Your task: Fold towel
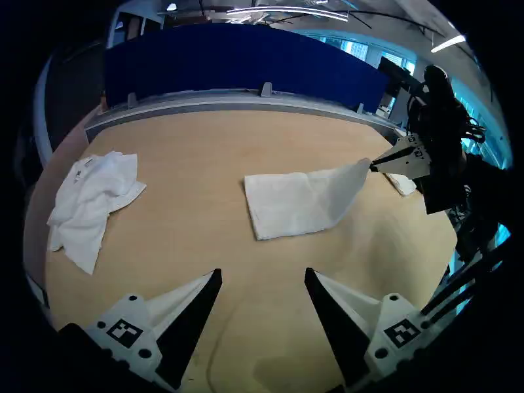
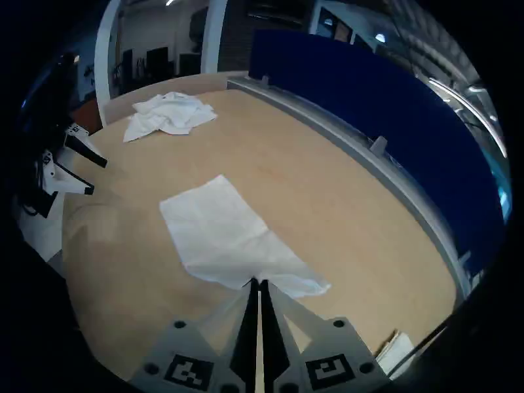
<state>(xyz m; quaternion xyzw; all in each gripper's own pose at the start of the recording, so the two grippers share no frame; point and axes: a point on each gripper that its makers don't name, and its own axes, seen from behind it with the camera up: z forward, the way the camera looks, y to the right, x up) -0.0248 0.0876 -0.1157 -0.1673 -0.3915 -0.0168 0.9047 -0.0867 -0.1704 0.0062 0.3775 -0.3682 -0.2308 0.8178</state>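
Note:
A white towel [image 1: 295,203] lies spread flat in the middle of the wooden table [image 1: 196,144]. Its right corner is lifted off the surface, pinched by my right gripper [image 1: 373,166], which comes in from the right. In the right gripper view the same towel [image 2: 219,232] stretches away from my right gripper [image 2: 257,287], whose fingers are shut on its near edge. My left gripper [image 1: 262,280] is open above bare table, a short way in front of the towel and holding nothing. It also appears open at the far left of the right gripper view [image 2: 98,177].
A second white towel [image 1: 92,196] lies crumpled at the table's left end [image 2: 170,111]. A blue partition [image 1: 242,62] runs along the far edge. A small white folded item [image 1: 403,185] sits near the right edge.

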